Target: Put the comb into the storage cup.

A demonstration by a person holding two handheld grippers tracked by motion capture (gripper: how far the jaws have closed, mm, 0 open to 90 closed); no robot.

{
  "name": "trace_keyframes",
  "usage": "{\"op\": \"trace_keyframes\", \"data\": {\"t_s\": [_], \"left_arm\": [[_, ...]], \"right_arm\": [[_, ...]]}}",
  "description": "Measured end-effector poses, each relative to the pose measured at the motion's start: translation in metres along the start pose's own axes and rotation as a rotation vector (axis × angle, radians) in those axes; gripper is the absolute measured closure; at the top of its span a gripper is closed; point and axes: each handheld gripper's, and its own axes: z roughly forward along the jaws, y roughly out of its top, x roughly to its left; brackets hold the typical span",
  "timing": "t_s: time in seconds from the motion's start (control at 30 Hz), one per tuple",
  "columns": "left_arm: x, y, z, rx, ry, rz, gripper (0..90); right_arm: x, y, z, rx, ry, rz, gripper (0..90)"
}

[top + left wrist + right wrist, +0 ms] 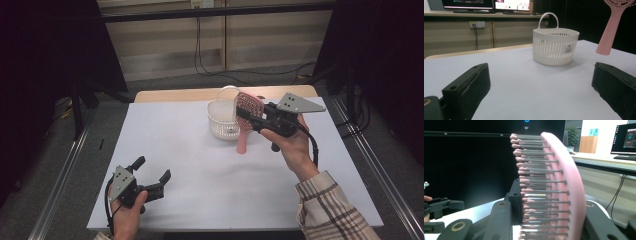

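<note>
The right gripper is clamping a pink brush aloft just beside the basket, seemingly carrying it there, needing lowering inside, while the left gripper is idling, jaws apart

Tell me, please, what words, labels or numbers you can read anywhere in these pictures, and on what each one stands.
No text is legible.
Sticker on the white basket: too small to read.
Monitor screens behind the table: blurred.
Teal sign on the far wall: blurred.
</note>
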Motion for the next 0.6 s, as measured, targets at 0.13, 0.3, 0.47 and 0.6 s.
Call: {"op": "trace_keyframes", "data": {"t_s": [0.13, 0.3, 0.47, 0.6], "left_arm": [[0.0, -0.002, -0.004, -0.001, 0.0, 0.011, 2.0], [0.001, -0.004, -0.007, 0.005, 0.008, 0.021, 2.0], [0.002, -0.005, -0.007, 0.014, 0.003, 0.006, 2.0], [0.002, -0.004, -0.008, 0.005, 0.004, -0.002, 2.0]], "right_arm": [[-0.003, 0.003, 0.001, 0.0, -0.013, 0.0, 62.1], [-0.007, 0.008, 0.002, -0.013, -0.024, 0.0, 62.1], [-0.01, 0.014, 0.003, -0.033, -0.034, 0.01, 62.1], [-0.01, 0.018, 0.005, -0.043, -0.035, 0.012, 62.1]]}}
